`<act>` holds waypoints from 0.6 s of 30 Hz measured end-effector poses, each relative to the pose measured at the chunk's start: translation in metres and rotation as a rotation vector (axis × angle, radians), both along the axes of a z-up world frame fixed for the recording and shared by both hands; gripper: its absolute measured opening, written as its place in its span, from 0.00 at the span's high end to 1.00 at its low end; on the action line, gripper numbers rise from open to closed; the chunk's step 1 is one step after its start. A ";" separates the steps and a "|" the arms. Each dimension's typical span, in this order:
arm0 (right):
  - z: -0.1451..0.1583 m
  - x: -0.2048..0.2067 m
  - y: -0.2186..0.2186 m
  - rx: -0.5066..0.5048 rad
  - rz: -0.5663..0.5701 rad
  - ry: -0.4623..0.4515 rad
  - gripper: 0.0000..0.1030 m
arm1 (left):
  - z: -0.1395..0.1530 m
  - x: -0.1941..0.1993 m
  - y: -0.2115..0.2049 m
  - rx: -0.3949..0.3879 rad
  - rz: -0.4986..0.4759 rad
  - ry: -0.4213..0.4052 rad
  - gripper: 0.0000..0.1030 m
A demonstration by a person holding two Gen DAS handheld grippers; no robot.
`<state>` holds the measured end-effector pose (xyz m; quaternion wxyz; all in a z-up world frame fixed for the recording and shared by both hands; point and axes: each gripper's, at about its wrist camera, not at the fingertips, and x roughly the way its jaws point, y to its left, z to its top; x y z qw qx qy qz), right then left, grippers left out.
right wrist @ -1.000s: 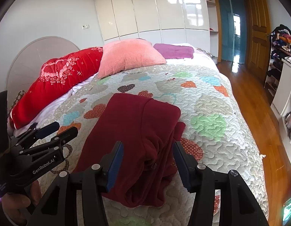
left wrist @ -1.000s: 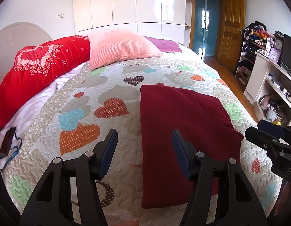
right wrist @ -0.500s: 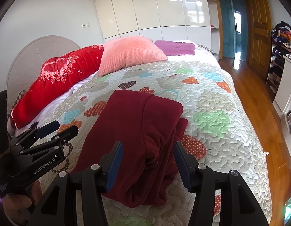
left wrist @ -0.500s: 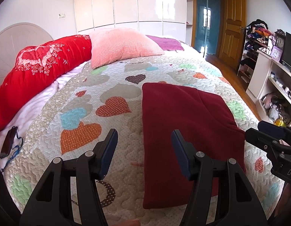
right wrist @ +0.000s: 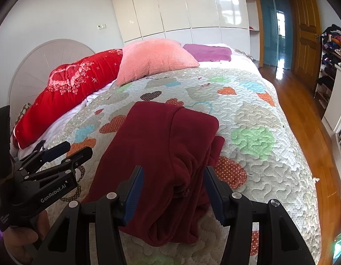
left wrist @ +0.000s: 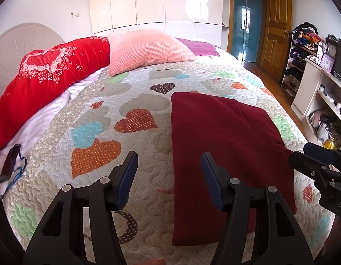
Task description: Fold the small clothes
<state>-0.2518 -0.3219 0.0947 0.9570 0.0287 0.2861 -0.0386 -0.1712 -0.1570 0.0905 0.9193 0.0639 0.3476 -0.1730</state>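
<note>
A dark red garment [left wrist: 225, 141] lies folded on the heart-patterned quilt [left wrist: 126, 101], with a flat left edge and a rumpled, bunched near-right corner [right wrist: 188, 187]. My left gripper [left wrist: 169, 167] hovers open over the garment's left edge, nothing between its fingers. My right gripper [right wrist: 172, 176] hovers open above the rumpled corner, and its pads do not press the cloth. Each gripper also shows in the other's view: the right gripper [left wrist: 320, 167] at the right edge, the left gripper [right wrist: 55, 161] at the left, held by a hand [right wrist: 22, 238].
A red bolster [left wrist: 49, 77], a pink pillow [left wrist: 148, 48] and a purple cloth [left wrist: 199, 47] lie at the bed's head. A dark phone-like thing with a blue cord [left wrist: 9, 163] rests on the white sheet. White shelves [left wrist: 320, 101] and wooden floor [right wrist: 303, 110] are to the right.
</note>
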 end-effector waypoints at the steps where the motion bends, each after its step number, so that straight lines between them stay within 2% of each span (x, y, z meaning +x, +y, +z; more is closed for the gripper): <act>1: 0.000 0.001 0.000 0.002 0.001 0.002 0.48 | 0.000 0.000 0.000 0.003 0.000 0.000 0.43; 18: -0.003 0.006 0.003 0.000 0.008 0.020 0.48 | -0.002 0.001 0.001 0.008 0.008 0.001 0.43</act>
